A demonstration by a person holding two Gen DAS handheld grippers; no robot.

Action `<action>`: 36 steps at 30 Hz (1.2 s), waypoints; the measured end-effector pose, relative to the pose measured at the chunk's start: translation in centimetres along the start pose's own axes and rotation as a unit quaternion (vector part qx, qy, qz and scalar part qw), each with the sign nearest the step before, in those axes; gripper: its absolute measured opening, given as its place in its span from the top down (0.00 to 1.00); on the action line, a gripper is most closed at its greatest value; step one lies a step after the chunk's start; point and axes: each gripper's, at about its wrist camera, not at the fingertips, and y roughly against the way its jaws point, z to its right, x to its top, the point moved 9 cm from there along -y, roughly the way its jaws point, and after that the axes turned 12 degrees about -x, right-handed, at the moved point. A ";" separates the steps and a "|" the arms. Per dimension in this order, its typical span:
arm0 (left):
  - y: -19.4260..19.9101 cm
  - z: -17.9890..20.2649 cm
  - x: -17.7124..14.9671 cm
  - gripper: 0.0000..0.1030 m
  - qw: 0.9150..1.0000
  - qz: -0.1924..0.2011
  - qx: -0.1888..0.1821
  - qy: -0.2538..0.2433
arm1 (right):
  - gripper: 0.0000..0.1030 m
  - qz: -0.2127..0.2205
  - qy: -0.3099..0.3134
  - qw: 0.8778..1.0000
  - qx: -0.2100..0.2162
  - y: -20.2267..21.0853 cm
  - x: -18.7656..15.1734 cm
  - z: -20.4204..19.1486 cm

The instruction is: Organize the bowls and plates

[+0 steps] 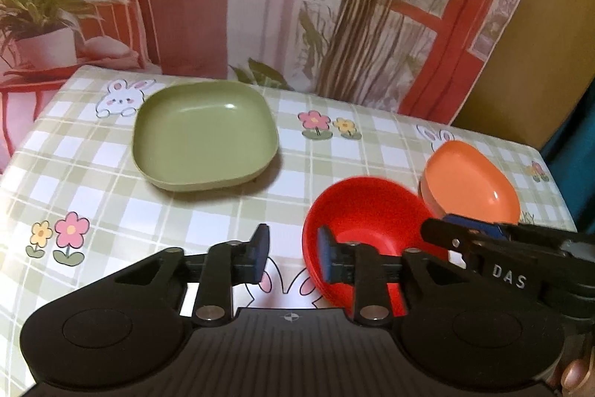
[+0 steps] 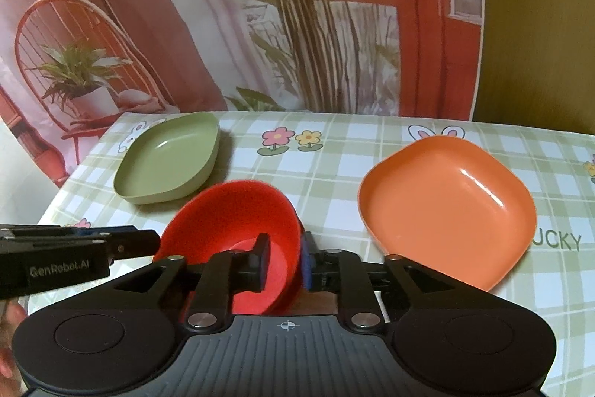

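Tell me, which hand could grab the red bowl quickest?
Probably the right. The right gripper straddles the red bowl rim with only a narrow gap to close. The left gripper straddles the opposite rim too, but its jaws stand wider.

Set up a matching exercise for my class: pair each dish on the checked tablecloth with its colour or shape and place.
Things:
1. square plastic plate at the far left
2. round plastic bowl
3. square plastic plate at the right

Descriptions:
A. orange, nearest the word "UCKY"
B. red, its rim between the right tongs' pads
C. green, beside the printed rabbit

Pairs: 1-C, 2-B, 3-A
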 end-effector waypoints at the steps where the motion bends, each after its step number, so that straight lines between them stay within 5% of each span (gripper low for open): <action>1: 0.2 0.2 0.2 0.70 1.000 0.005 -0.001 -0.002 | 0.81 0.001 -0.003 1.000 0.001 0.1 0.0 0.2; 16: -0.8 9.2 1.3 0.63 0.994 0.053 -0.079 -0.048 | 0.81 0.049 -0.026 0.998 -0.032 2.9 0.6 8.5; 28: -6.7 10.9 2.4 0.63 0.995 0.019 -0.076 -0.059 | 0.81 0.058 -0.071 0.991 -0.096 1.1 0.1 17.7; 36: -9.8 10.8 2.7 0.63 0.996 -0.004 -0.059 -0.071 | 0.81 0.049 -0.097 0.989 -0.103 -1.7 -0.2 19.6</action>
